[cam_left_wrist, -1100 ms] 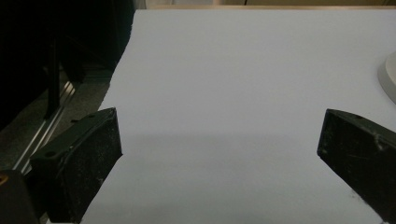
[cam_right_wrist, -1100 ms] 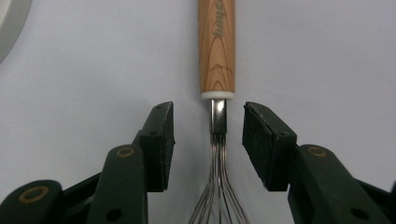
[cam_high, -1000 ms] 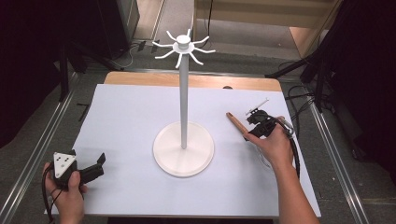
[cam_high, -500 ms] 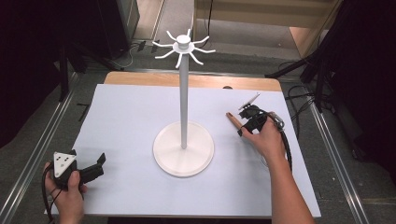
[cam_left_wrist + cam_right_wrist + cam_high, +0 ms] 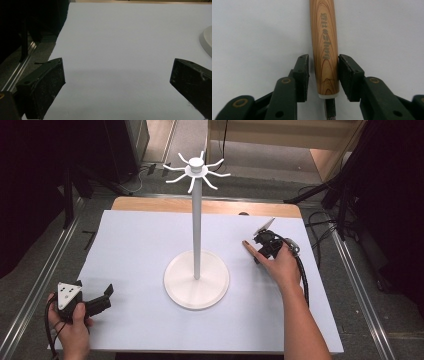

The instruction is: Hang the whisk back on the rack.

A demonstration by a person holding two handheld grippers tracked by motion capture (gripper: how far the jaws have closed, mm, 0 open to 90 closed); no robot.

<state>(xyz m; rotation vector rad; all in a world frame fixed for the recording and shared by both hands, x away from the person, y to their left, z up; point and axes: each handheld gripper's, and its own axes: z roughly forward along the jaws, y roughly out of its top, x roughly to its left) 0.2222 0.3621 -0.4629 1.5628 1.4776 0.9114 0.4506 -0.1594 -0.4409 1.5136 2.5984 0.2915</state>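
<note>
White-covered tabletop (image 5: 150, 240) carries tall white hook stand (image 5: 196, 220) at centre, round base well apart from both hands. Left tool (image 5: 117, 75) parked at near-left corner, jaws wide apart, nothing between them, unmoved. Right tool (image 5: 323, 75) shifted along wooden-handled utensil (image 5: 323, 37) lying flat right of stand; jaws just drawn in around handle's metal-ferrule end. Right pad touching wood, thin gap seen at left pad: grip judged nearly made, lift toward stand's hooks likely next.

White stand (image 5: 196, 279) upright mid-bench: round base, tall pole, hooked arms radiating at top. White sheet (image 5: 140, 250) covers bench (image 5: 150, 204); wooden edge shows at far side.
</note>
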